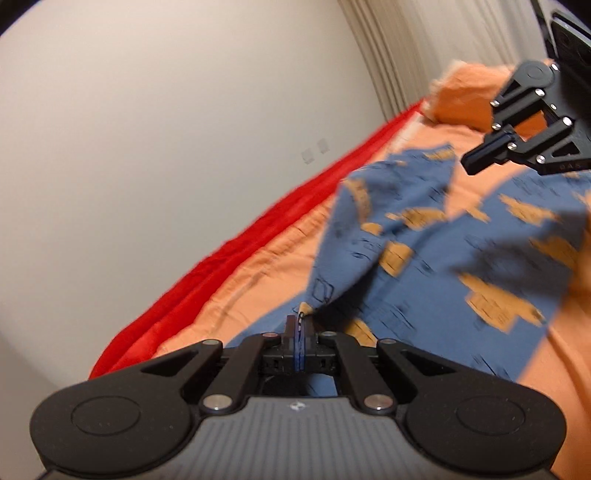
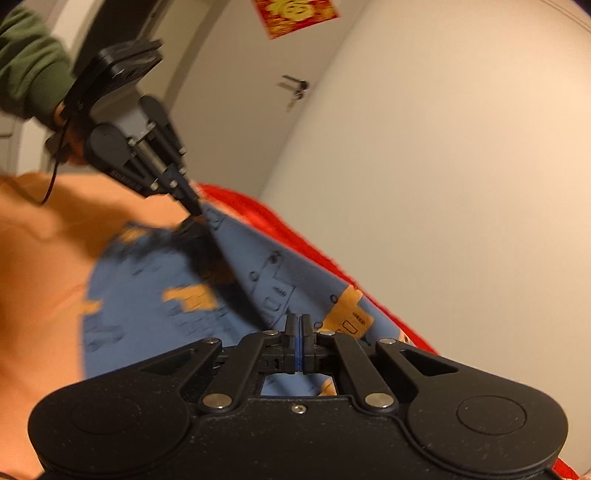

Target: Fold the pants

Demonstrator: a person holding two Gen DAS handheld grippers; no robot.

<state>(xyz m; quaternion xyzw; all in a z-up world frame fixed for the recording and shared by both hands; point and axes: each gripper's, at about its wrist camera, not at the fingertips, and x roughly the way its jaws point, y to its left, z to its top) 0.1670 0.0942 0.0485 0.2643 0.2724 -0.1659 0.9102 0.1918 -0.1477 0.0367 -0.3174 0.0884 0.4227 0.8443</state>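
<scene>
Only the right wrist view shows the person: a green sleeve (image 2: 26, 62) at the upper left, behind the left gripper (image 2: 195, 210), whose closed fingers pinch an edge of the pants (image 2: 147, 280) and lift it into a ridge. That view also takes in a red and gold paper decoration (image 2: 295, 14) on the wall and a bunch of keys (image 2: 295, 90) hanging in a door. The left wrist view alone shows a pale curtain (image 1: 424, 48) and an orange pillow (image 1: 465, 96) at the far end of the bed.

The pants are blue with orange patches and dark line drawings, spread rumpled on an orange bedsheet (image 1: 258, 266); motion blur softens the print in both views. In the left wrist view the fingers of the left gripper (image 1: 299, 325) are shut on a corner of the fabric. The right gripper (image 1: 471, 166) appears there at the upper right with its jaws together; whether cloth lies between them cannot be told from this side. In its own view the right gripper (image 2: 299, 321) has its blue pads pressed together, the pants directly under them.

A red blanket (image 1: 229, 251) runs along the bed's edge against the white wall (image 1: 147, 129).
</scene>
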